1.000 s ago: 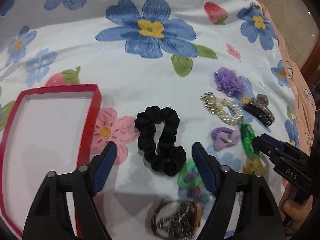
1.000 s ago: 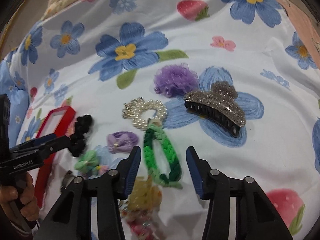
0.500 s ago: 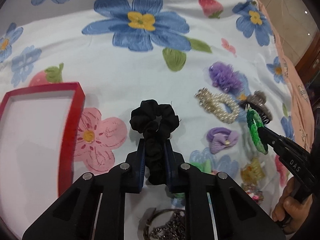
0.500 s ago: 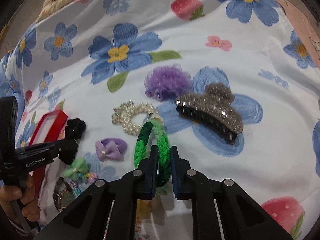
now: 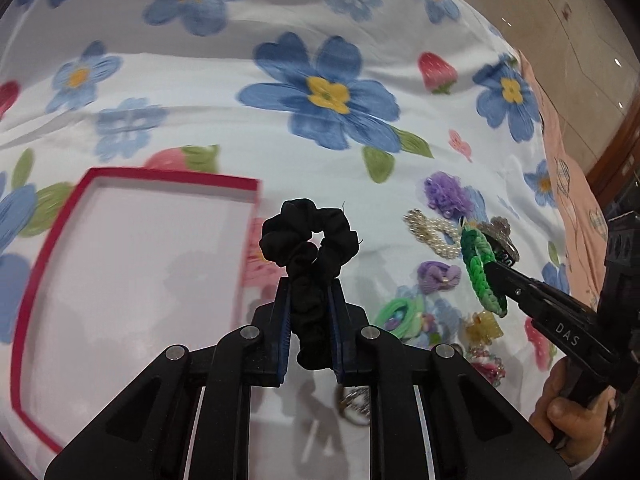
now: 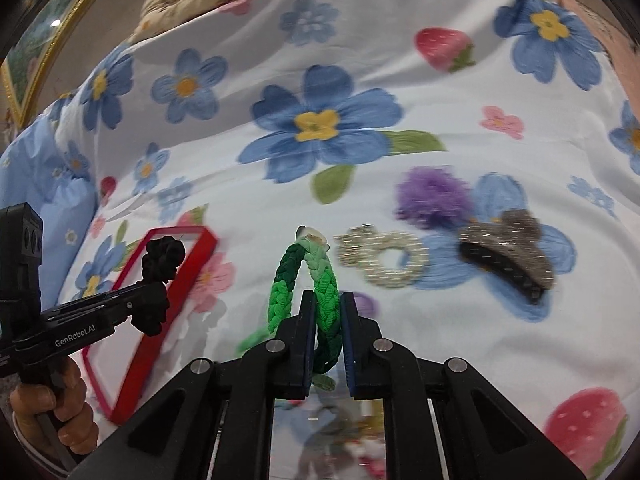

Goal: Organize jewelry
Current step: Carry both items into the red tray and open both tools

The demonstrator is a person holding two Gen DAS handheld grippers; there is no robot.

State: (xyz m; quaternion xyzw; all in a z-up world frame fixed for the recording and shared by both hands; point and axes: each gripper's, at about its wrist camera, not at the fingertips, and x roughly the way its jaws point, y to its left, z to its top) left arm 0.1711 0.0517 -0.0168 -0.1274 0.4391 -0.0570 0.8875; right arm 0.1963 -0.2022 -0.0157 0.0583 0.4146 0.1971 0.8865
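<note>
Floral bedsheet covers the whole work area, soft and rumpled, so everything lies loose on it. Red-rimmed tray sits on the left w/ a bare white floor, prob. the drop spot, which would explain why both held items are up off the sheet rather than resting. Left gripper is clenched on the black scrunchie: jaws pinch one bunched side, the rest of the loop sticks out ahead of the tips and a bit hangs below, so it reads as soft, gathered fabric that sags. It's in the air just right of the tray's right rim. Right gripper is clamped on the green braided band, one strand between the jaws, the other strand outside on the left; braid shades dark to pale green w/ a small clear piece at the far end, stiff enough to hold its loop upright. It hangs over the sheet, right of the tray and well apart from it. Still lying on the sheet at right: glittery claw clip, purple puff tie, pearl tie, small lilac bow, plus a jumble of small clips nearer in, too blurred to sort.
</note>
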